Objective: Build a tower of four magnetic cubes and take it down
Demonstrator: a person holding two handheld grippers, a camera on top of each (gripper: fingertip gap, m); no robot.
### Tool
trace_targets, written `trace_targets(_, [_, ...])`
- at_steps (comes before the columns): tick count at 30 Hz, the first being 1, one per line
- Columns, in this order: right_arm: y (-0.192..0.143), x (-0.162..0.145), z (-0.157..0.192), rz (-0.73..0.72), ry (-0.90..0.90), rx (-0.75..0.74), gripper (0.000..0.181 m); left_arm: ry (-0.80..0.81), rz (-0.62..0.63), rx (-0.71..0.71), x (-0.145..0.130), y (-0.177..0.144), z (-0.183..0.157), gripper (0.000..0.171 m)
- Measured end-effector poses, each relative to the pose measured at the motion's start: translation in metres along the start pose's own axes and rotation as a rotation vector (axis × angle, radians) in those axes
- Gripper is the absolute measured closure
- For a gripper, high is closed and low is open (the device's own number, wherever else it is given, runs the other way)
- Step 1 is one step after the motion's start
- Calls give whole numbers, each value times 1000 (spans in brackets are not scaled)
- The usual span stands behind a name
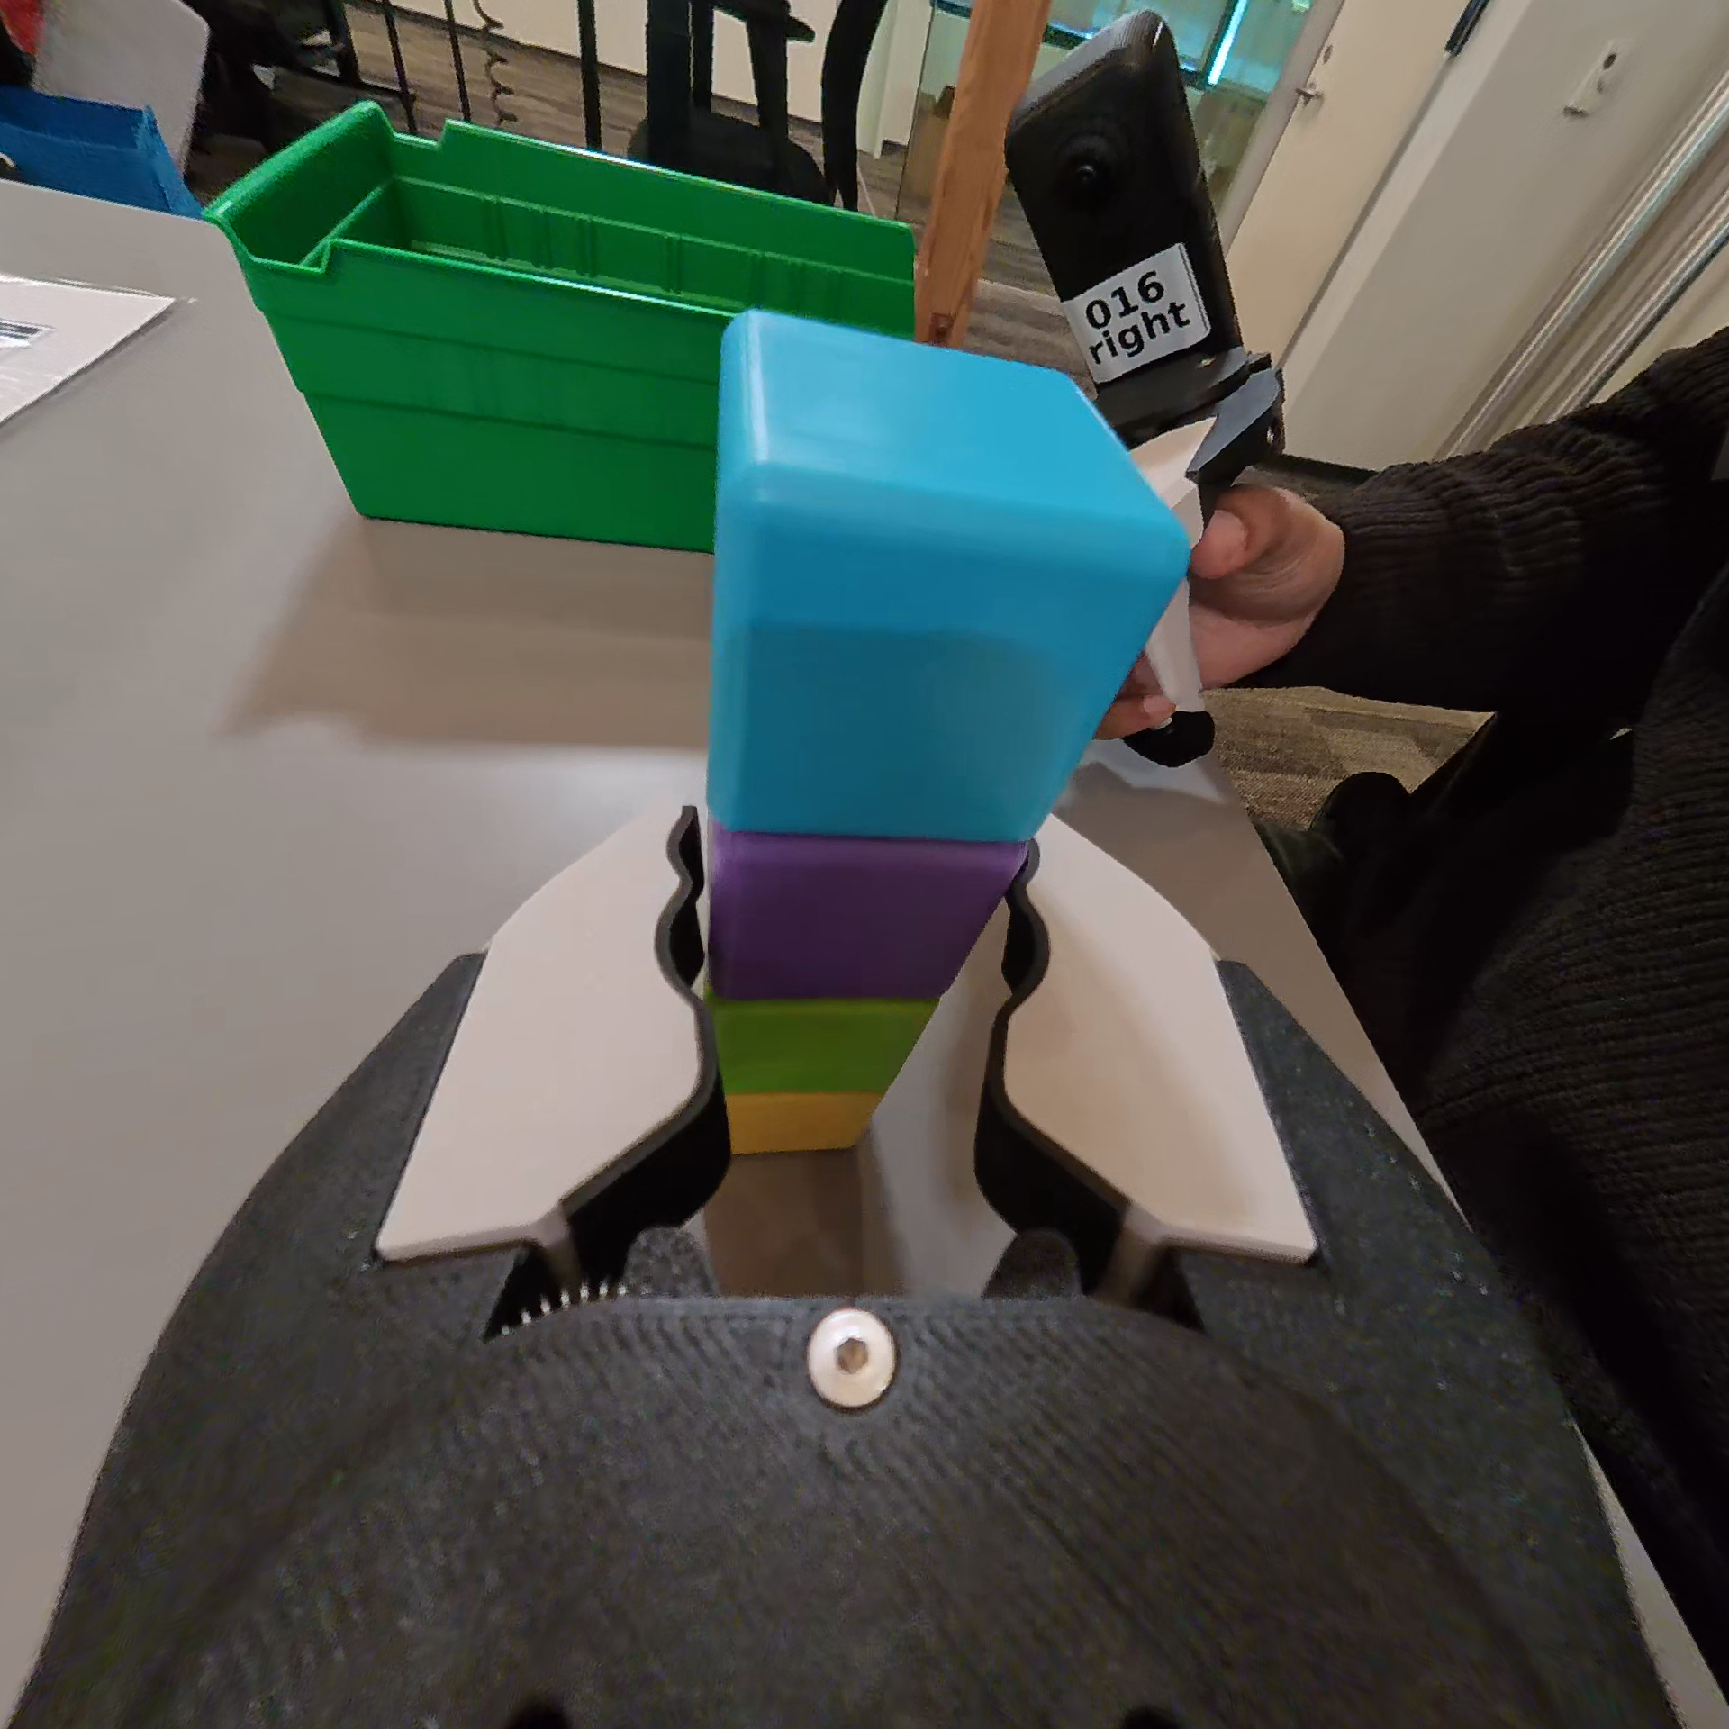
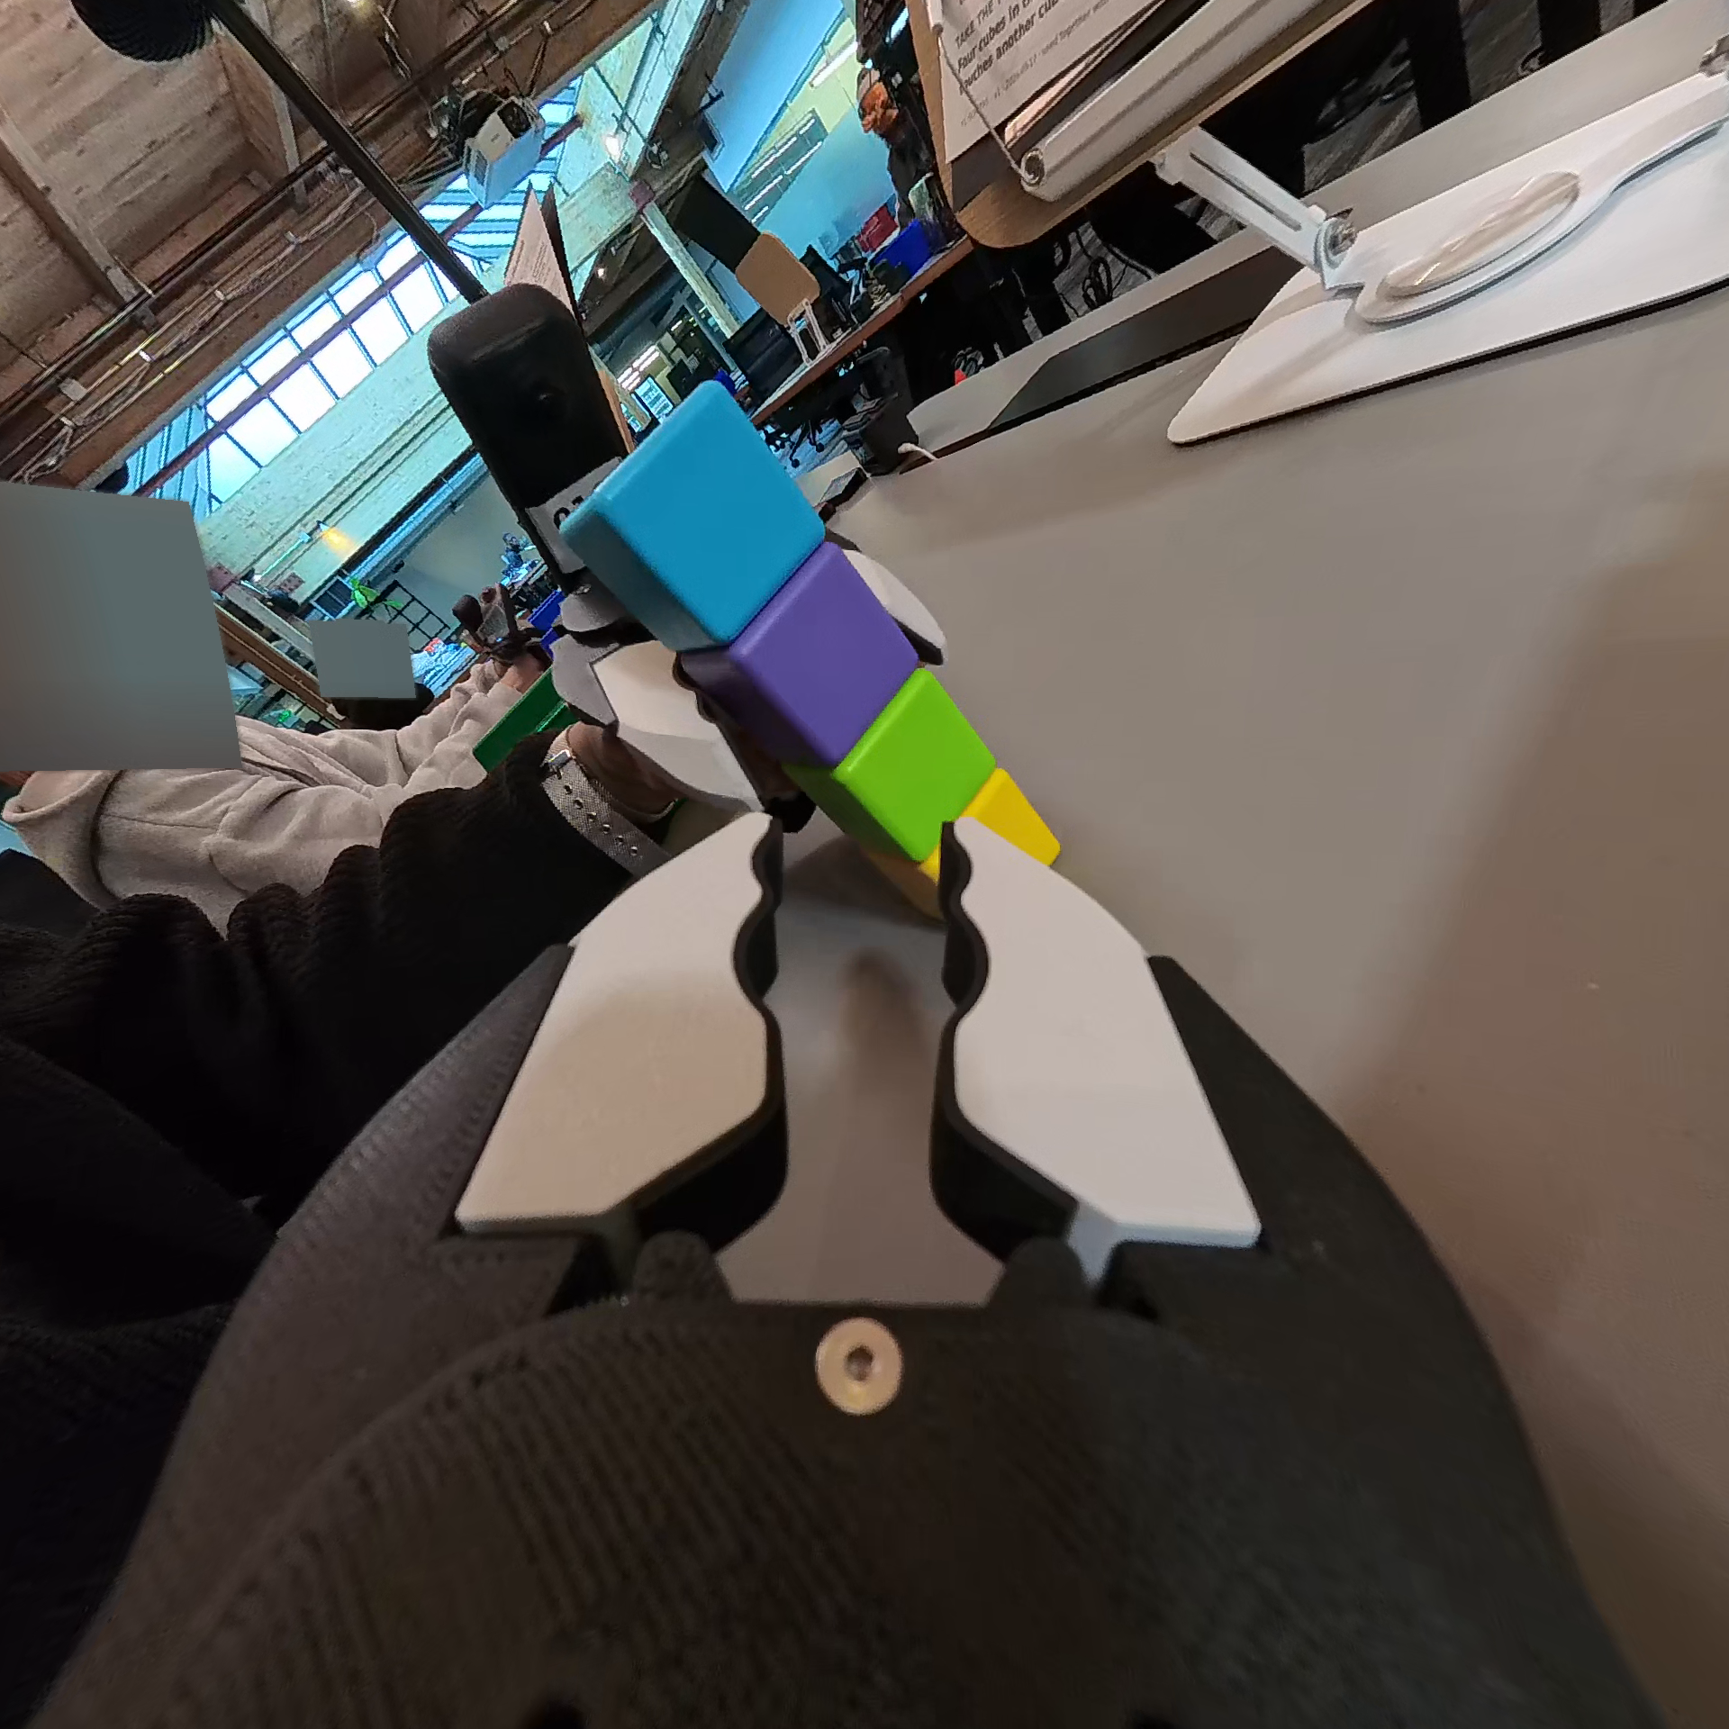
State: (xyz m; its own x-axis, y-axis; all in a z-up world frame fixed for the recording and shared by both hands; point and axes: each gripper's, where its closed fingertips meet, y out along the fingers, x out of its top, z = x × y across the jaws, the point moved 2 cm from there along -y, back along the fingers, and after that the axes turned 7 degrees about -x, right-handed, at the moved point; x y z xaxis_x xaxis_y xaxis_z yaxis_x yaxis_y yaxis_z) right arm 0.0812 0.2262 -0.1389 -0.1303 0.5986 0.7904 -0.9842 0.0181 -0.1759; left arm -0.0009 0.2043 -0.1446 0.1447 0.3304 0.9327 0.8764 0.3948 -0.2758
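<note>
Upright on the grey table (image 1: 281, 748), a four-cube tower rises with its long axis vertical: yellow cube (image 1: 795, 1130) at the base, green cube (image 1: 814, 1043) above it, purple cube (image 1: 842, 912) next and the blue cube (image 1: 917, 580) on top, near the table's edge. The left gripper (image 1: 856, 898) straddles the tower at the level of the purple cube, jaws spread; one fingertip lies against the cube's side, the other sits just beside it, and whether it is pressing cannot be told. Seen from the right wrist view, the right gripper (image 2: 856, 847) points at the foot of the tower (image 2: 805, 646), tilted low toward the tabletop, jaws parted, one fingertip just in front of the yellow cube (image 2: 1006, 814), holding nothing. In the left wrist view a hand (image 1: 1244, 589) in a dark knitted sleeve (image 1: 1516, 561) grips that right gripper's handle behind the blue cube, its black camera (image 1: 1113, 187) standing above. Behind the tower sits a green plastic bin (image 1: 524, 355), well apart; a white sheet of paper (image 1: 65, 327) lies at the table's far left.
</note>
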Motion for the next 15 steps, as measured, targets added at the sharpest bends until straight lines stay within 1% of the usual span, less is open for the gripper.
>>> trace_targets(4, [0, 1, 0, -2, -3, -2, 149, -3, -6, 34, 0, -7, 2, 107])
trace_targets(6, [-1, 1, -1, -4, -6, -4, 149, -11, -37, 61, 4, -12, 1, 104])
trace_targets(8, [-2, 2, -1, -9, -9, -1, 148, -18, -78, 53, 8, -15, -8, 104])
trace_targets(9, [-3, 3, -1, -13, -7, 4, 148, -23, -90, 66, 6, -15, -11, 99])
trace_targets(10, [-3, 4, -1, -16, -4, 11, 147, -20, -91, 88, 3, -15, -14, 98])
trace_targets(13, [-2, 5, 2, -25, 10, 47, 144, 23, -59, 156, -11, -11, -14, 99])
trace_targets(15, [0, 6, 5, -29, 15, 65, 143, 38, -45, 198, -15, -8, -7, 100])
